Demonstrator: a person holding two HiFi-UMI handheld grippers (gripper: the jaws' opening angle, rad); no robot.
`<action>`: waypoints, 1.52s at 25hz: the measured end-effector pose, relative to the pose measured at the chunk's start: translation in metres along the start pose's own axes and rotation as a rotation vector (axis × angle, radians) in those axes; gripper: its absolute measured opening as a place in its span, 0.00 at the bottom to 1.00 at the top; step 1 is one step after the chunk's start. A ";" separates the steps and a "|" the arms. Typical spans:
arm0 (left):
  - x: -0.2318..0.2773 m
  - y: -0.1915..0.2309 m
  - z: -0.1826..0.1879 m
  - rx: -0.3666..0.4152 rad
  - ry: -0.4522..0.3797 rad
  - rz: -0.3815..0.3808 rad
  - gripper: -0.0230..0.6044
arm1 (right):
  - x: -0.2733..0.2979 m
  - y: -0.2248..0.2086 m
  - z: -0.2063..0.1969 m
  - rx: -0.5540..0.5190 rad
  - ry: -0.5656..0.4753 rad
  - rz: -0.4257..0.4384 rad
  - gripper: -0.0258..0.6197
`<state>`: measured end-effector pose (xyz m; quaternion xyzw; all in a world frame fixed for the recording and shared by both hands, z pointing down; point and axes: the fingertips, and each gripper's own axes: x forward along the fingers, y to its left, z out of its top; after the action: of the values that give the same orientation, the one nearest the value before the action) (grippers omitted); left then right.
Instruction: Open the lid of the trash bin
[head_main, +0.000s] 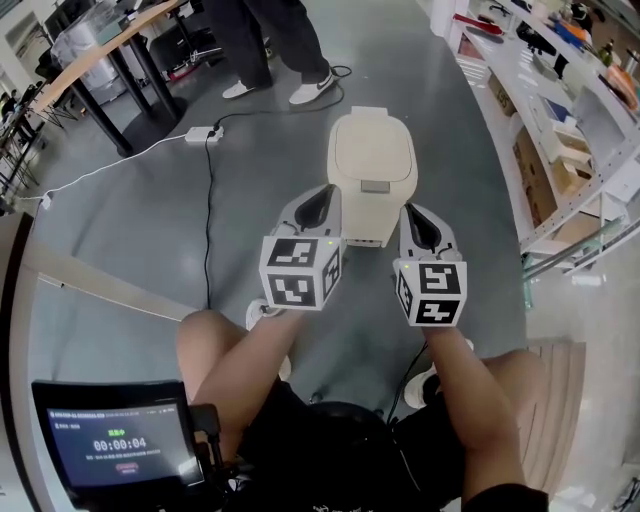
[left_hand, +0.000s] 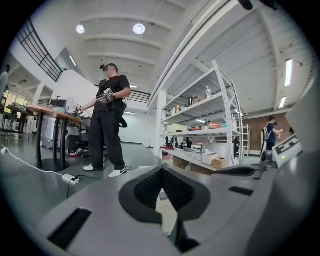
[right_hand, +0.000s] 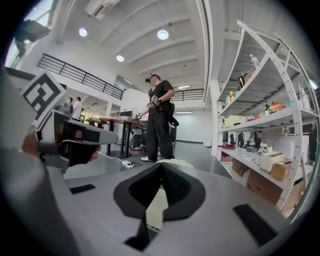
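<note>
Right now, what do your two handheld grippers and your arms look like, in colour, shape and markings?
The left gripper and the right gripper are smooth light grey plastic shells tapering to ribbed black pads. Each carries a white cube printed with black square markers. The forearms are bare, no sleeves showing; the clothing is black.

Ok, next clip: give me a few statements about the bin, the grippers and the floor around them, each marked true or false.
1. The lid of the bin is closed. True.
2. The left gripper is clamped on the lid. False: its jaws are shut on nothing.
3. The right gripper is shut and empty. True.
4. The power strip lies on a shelf. False: it lies on the floor, left of the bin.
5. A person stands beyond the bin. True.
</note>
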<state>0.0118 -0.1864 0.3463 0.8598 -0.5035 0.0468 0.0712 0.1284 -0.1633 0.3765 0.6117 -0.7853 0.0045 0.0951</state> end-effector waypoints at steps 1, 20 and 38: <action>0.006 0.006 -0.002 -0.011 0.008 0.009 0.03 | 0.008 -0.002 -0.002 0.004 0.005 0.002 0.05; 0.083 0.088 -0.009 -0.030 0.029 0.075 0.03 | 0.120 0.001 -0.029 0.013 0.055 0.043 0.05; 0.090 0.109 -0.014 0.017 0.051 0.061 0.03 | 0.146 -0.003 -0.063 0.024 0.140 0.040 0.05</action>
<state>-0.0397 -0.3138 0.3825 0.8430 -0.5273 0.0752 0.0754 0.1061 -0.2966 0.4607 0.5952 -0.7887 0.0587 0.1421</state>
